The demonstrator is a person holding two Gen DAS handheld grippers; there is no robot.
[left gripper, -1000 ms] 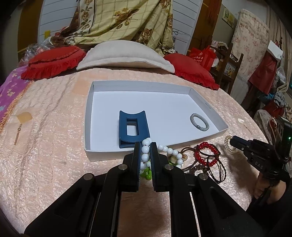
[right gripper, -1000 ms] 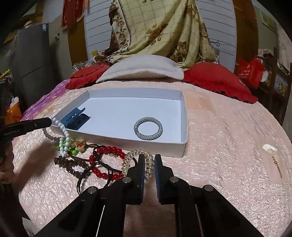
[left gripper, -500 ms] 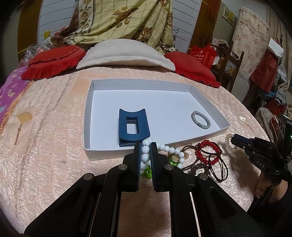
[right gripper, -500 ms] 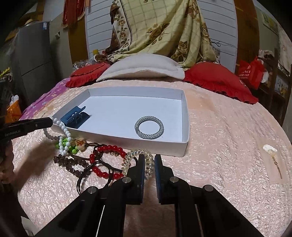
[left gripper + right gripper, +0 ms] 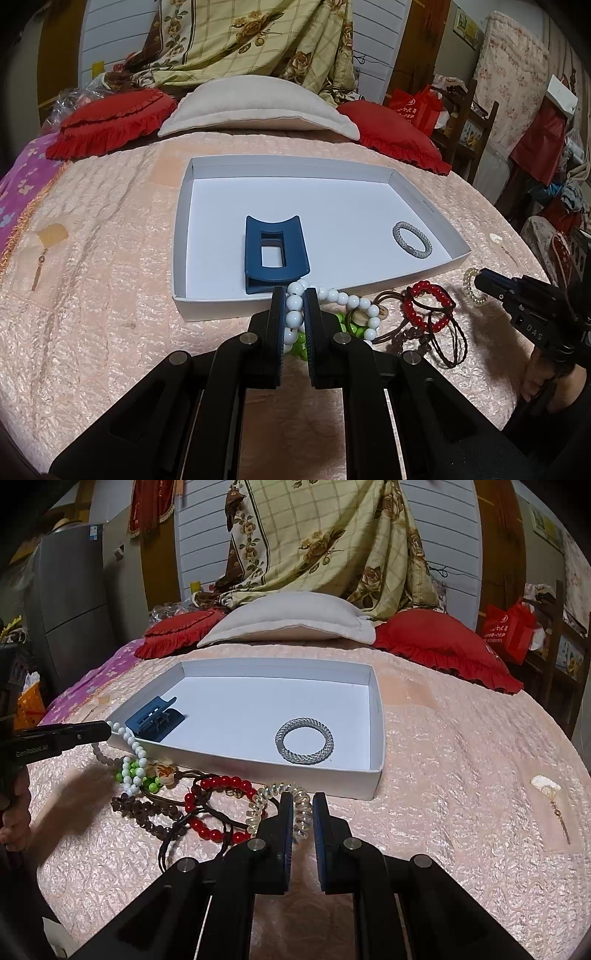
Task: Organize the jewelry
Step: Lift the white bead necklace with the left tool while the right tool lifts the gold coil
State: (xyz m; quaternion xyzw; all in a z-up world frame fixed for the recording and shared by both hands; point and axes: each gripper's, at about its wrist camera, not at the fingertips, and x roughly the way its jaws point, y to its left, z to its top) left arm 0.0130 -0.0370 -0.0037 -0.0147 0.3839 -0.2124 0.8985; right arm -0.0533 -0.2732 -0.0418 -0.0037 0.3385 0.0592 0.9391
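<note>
Pink quilted bed [image 5: 461, 746] | left tool [image 5: 294, 295] still pinches white bead strand [image 5: 332, 295] at white tray [image 5: 207, 306] front wall, little changed | right tool [image 5: 303, 799] spread slightly wider around clear coil bracelet [image 5: 295, 805], contact unclear | blue clip [image 5: 275, 254], grey bracelet [image 5: 304, 740] in tray

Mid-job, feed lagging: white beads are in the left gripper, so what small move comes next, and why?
Probably lift and carry forward over the white tray's near wall: the left gripper is shut on the white bead strand, whose tail lies outside among other bracelets.

White tray [image 5: 448, 236] middle bare between blue clip [image 5: 275, 254] and silver bracelet [image 5: 412, 242], low rim ahead.
</note>
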